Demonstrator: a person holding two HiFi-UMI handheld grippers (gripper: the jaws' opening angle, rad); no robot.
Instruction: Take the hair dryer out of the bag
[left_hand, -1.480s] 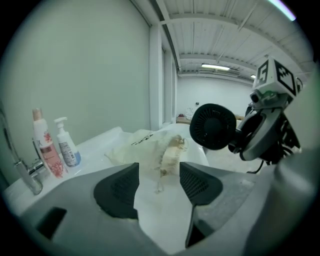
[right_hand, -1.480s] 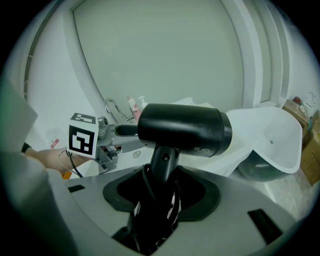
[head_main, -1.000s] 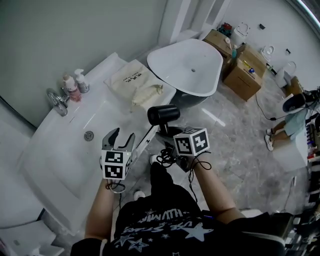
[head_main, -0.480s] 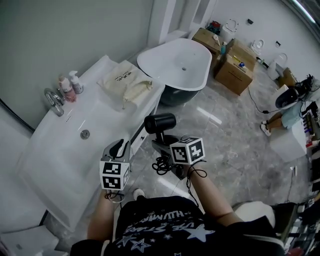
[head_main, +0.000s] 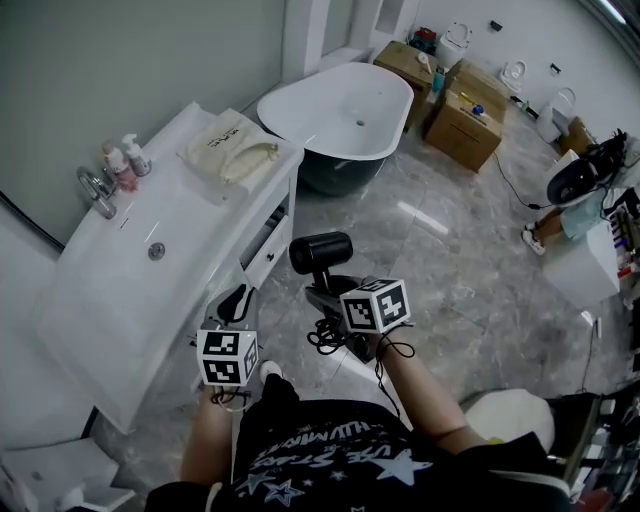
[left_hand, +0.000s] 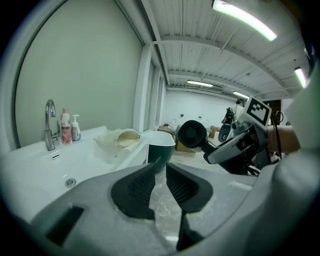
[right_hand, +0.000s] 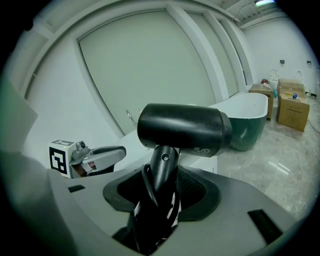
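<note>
A black hair dryer (head_main: 320, 252) stands upright in my right gripper (head_main: 332, 296), which is shut on its handle, with the cord bunched below. In the right gripper view the dryer's barrel (right_hand: 182, 129) lies across above the jaws of the right gripper (right_hand: 162, 192). The cream cloth bag (head_main: 228, 152) lies slumped on the white counter, well away from both grippers. My left gripper (head_main: 236, 302) hangs over the floor beside the counter's front. Its jaws have just been closing. In the left gripper view the left gripper (left_hand: 159, 172) shows a narrow gap with nothing in it.
The white vanity (head_main: 90, 310) holds a sink drain (head_main: 155, 251), a chrome faucet (head_main: 95, 190) and two bottles (head_main: 122, 160). One drawer (head_main: 268, 252) stands slightly out. A freestanding bathtub (head_main: 340, 110) and cardboard boxes (head_main: 470, 125) stand beyond on the marble floor.
Both grippers have drawn back from the counter, the right one carrying the hair dryer. The left jaws went from wide apart to a narrow gap.
</note>
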